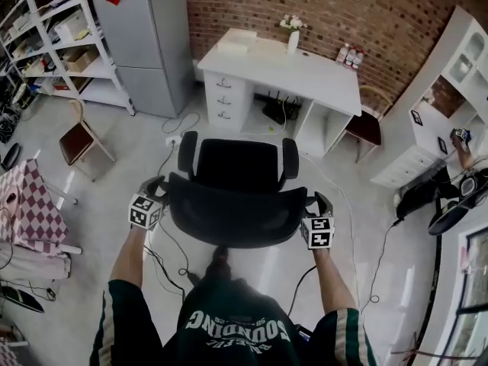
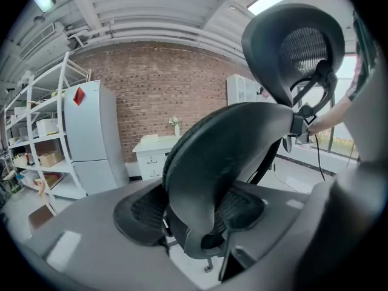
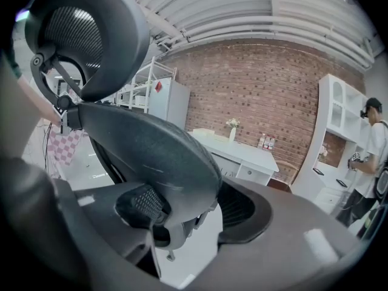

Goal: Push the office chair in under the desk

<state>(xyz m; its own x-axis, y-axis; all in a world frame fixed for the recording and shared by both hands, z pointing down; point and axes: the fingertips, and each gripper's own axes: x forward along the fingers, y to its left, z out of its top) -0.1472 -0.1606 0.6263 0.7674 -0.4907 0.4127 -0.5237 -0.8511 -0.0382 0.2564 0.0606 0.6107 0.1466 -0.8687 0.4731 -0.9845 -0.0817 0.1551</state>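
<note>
A black mesh office chair (image 1: 232, 166) stands on the floor in front of me, facing the white desk (image 1: 305, 71), with a stretch of floor between them. Its curved backrest (image 1: 236, 216) is nearest to me. My left gripper (image 1: 152, 193) is shut on the backrest's left edge and my right gripper (image 1: 319, 208) on its right edge. In the left gripper view the backrest (image 2: 230, 156) fills the gap between the pads (image 2: 136, 214), and the headrest (image 2: 297, 47) rises above. In the right gripper view the backrest (image 3: 157, 156) sits the same way between the pads (image 3: 142, 205).
A grey fridge (image 1: 141, 36) and white shelves (image 1: 53, 36) stand at the back left. A wooden chair (image 1: 76, 139) is at the left and another chair (image 1: 366, 126) right of the desk. Cables (image 1: 171, 250) trail on the floor. A person (image 3: 370, 156) stands by the white cabinet (image 1: 450, 90).
</note>
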